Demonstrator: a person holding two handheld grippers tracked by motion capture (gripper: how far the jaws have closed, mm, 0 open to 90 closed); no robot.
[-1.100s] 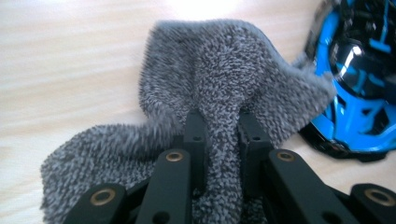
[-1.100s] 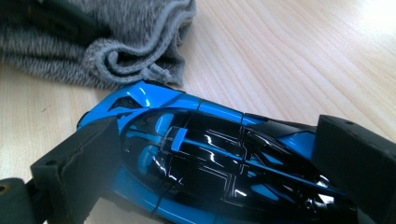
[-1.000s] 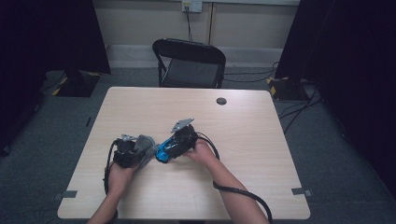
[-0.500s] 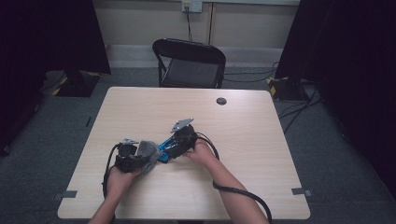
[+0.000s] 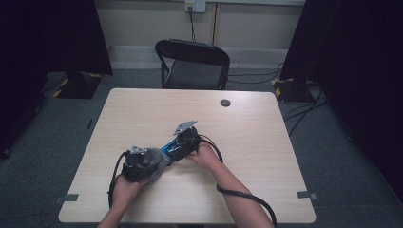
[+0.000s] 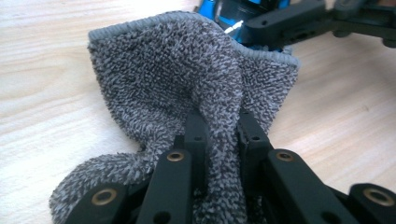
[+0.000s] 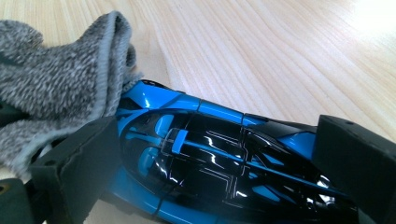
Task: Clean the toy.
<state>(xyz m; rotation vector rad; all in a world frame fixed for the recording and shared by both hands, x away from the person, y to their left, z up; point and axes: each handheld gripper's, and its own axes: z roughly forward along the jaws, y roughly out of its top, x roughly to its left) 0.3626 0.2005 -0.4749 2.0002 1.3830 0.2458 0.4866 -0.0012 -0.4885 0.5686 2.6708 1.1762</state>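
A glossy blue and black toy car (image 7: 205,168) is held between the two black jaws of the right gripper (image 5: 183,142), which are set against its flanks, one on each side, so that the car is clamped across its width just above the pale wooden worktop (image 5: 266,142). In the high view the car (image 5: 167,147) is seen near the middle of the worktop, pointing from the right gripper toward the left one.

A grey terry cloth (image 6: 187,84) is pinched in the left gripper (image 5: 140,164); its jaws are closed almost fully on a fold of the fabric, and the rest of the cloth bunches out ahead of them. In the right gripper view the hemmed edge of the cloth (image 7: 70,79) is pressed against the nose end of the car, so contact between cloth and car is made.

The work is judged to be a wiping of the car with the cloth, and to be under way rather than finished: both grasps are secured and the cloth is applied at one end. The roof, the flanks and the far end appear uncovered, and these are presumably left to be wiped. Whether any part has already been cleaned cannot be told, since the bodywork looks shiny throughout.
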